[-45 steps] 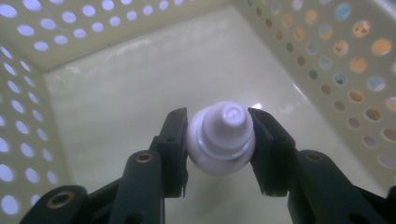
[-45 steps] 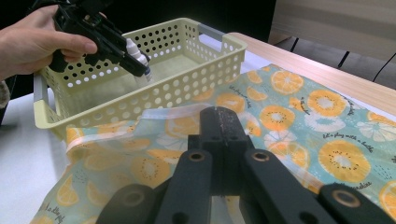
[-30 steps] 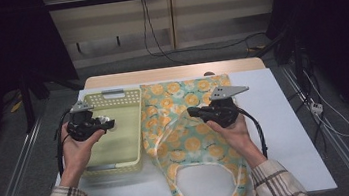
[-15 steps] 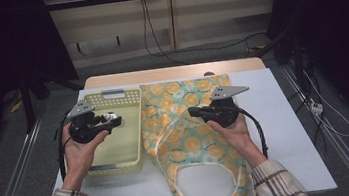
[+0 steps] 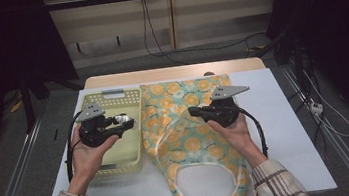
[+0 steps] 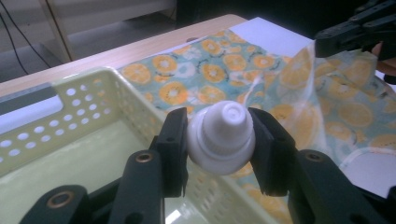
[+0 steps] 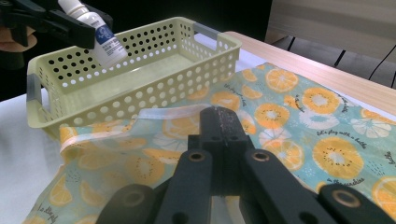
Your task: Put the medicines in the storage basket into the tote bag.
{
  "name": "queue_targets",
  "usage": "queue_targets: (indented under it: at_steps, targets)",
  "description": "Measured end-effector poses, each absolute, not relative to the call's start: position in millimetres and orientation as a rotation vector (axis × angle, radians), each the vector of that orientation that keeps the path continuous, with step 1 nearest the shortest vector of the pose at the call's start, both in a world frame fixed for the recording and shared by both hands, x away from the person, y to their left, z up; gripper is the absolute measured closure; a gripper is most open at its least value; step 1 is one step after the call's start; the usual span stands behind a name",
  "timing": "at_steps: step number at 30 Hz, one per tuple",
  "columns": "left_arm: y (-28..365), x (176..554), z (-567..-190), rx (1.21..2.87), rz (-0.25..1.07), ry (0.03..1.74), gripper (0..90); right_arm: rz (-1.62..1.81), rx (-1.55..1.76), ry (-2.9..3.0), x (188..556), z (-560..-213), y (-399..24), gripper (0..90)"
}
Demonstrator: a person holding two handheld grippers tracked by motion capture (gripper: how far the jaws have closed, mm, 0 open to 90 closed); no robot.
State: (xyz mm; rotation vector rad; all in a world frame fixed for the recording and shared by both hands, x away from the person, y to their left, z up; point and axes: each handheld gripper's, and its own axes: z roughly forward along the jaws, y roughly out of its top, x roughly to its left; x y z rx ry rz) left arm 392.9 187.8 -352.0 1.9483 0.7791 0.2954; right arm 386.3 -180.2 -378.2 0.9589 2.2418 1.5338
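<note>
A small white bottle (image 6: pixel 220 138) with a blue label (image 7: pixel 103 33) is clamped at its neck in my left gripper (image 6: pixel 219 147), which is shut on it. In the high view this bottle (image 5: pixel 124 119) hangs over the right side of the pale yellow basket (image 5: pixel 119 157). An orange-print cloth bag (image 5: pixel 186 131) lies flat beside the basket. My right gripper (image 7: pixel 219 122) is shut on the bag's white-trimmed upper edge (image 7: pixel 180 113) and holds that layer raised off the table. In the high view the right gripper (image 5: pixel 193 111) is over the bag's middle.
The perforated basket (image 7: pixel 140 65) is empty inside and touches the bag's left edge. The white table (image 5: pixel 287 129) has bare room right of the bag. The bag's handles (image 5: pixel 206 167) loop toward the near edge. A wooden strip (image 5: pixel 174 73) runs along the far side.
My left gripper has moved right across the basket toward the bag, carrying the bottle. My right gripper has stayed in place on the bag.
</note>
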Motion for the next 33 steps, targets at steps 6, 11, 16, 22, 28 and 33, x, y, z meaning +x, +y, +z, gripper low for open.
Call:
queue_targets:
  at_steps: [6, 11, 16, 22, 28, 33]
  targets:
    - [169, 382, -347, 1.964, 0.296, 0.747, 60.1, 1.532, 0.957, 2.24, 386, -378, -180, 90.0]
    - [159, 376, -345, 1.965, 0.294, 0.726, 60.1, 1.531, 0.959, 2.239, 386, -378, -180, 90.0]
    - [147, 369, -344, 1.977, 0.278, 0.689, 60.1, 1.531, 0.959, 2.238, 387, -378, -181, 90.0]
    - [131, 361, -344, 1.995, 0.254, 0.645, 60.1, 1.527, 0.958, 2.238, 386, -378, -180, 90.0]
    - [117, 354, -344, 2.004, 0.223, 0.611, 60.1, 1.526, 0.959, 2.236, 386, -378, -180, 90.0]
    - [102, 350, -345, 2.014, 0.203, 0.581, 60.1, 1.527, 0.956, 2.234, 387, -377, -180, 90.0]
